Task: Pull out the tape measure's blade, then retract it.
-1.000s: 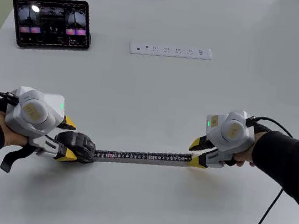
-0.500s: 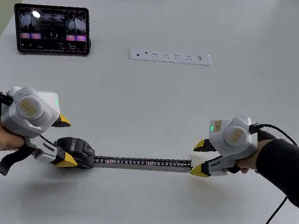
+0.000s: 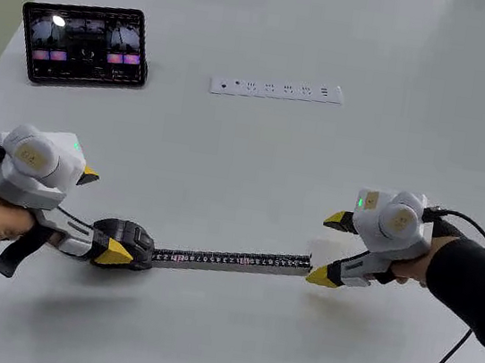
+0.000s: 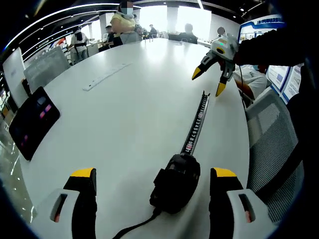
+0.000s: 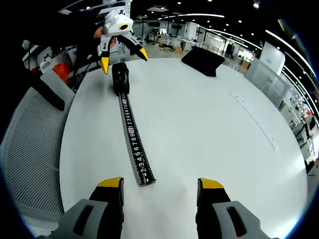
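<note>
The black tape measure case lies on the white table, its blade stretched out flat to the right. My left gripper stands open around the case, with both jaws apart from it. In the right gripper view the blade's end rests on the table between the jaws of my open right gripper, nearer the left jaw and not touching either. In the head view my right gripper sits just right of the blade's end.
A tablet stands at the far left and a white power strip lies at the far middle. A cable trails from the right gripper over the near table edge. A mesh chair is beside the table.
Both grippers have opened. The left let go of the case and the right let go of the blade's end, and each drew back a little. The blade stays extended.
</note>
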Demonstrator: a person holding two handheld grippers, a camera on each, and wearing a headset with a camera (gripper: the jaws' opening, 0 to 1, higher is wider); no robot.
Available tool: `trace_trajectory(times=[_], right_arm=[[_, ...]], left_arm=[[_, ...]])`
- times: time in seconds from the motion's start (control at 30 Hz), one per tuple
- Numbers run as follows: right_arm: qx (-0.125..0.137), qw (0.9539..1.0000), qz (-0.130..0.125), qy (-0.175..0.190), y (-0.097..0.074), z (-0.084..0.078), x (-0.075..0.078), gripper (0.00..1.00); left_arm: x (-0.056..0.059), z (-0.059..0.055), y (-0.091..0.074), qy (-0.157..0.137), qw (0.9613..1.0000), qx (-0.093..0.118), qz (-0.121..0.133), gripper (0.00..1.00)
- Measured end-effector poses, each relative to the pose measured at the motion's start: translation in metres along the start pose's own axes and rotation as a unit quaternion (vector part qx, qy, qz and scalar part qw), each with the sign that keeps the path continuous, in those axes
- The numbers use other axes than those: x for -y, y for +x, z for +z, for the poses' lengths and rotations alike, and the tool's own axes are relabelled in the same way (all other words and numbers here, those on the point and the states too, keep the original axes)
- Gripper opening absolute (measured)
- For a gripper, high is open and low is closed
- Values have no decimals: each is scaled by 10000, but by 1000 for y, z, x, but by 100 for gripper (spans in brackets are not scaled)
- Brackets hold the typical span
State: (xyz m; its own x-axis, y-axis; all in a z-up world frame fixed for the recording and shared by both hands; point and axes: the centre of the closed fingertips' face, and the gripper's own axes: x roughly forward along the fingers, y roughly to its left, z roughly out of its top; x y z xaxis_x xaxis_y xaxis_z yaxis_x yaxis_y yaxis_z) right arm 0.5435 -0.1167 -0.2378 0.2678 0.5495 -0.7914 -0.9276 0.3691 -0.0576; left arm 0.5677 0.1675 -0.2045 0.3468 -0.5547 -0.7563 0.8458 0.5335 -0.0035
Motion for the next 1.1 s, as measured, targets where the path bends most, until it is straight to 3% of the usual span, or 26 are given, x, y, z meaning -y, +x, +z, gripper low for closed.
trace_trajectory(times=[0.07,0.27,0.3,0.53,0.67,0.87,1.0,1.1], right_arm=[[144,9996,-10,255,-2,2,0,59],[212,9989,-142,397,-6,3,-1,65],[227,9986,-172,445,-8,3,-1,66],[455,9959,-317,720,-17,5,-4,73],[605,9926,-450,946,-22,-1,-2,78],[616,9907,-690,995,-31,-13,-7,83],[753,9866,-795,1211,-39,-17,-11,88],[876,9831,-876,1349,-47,-21,-10,90]], left_arm=[[-3,-1,-1,-95,9999,42,50,99],[-10,-3,-4,-480,9984,226,204,99],[-10,-3,-5,-665,9972,300,186,99],[-17,-12,-15,-858,9939,540,441,99],[-18,-21,-22,-1140,9895,707,539,99],[-12,-37,-29,-1239,9872,751,660,99],[-6,-44,-34,-1305,9855,806,721,99],[-3,-48,-38,-1158,9862,796,876,99]])
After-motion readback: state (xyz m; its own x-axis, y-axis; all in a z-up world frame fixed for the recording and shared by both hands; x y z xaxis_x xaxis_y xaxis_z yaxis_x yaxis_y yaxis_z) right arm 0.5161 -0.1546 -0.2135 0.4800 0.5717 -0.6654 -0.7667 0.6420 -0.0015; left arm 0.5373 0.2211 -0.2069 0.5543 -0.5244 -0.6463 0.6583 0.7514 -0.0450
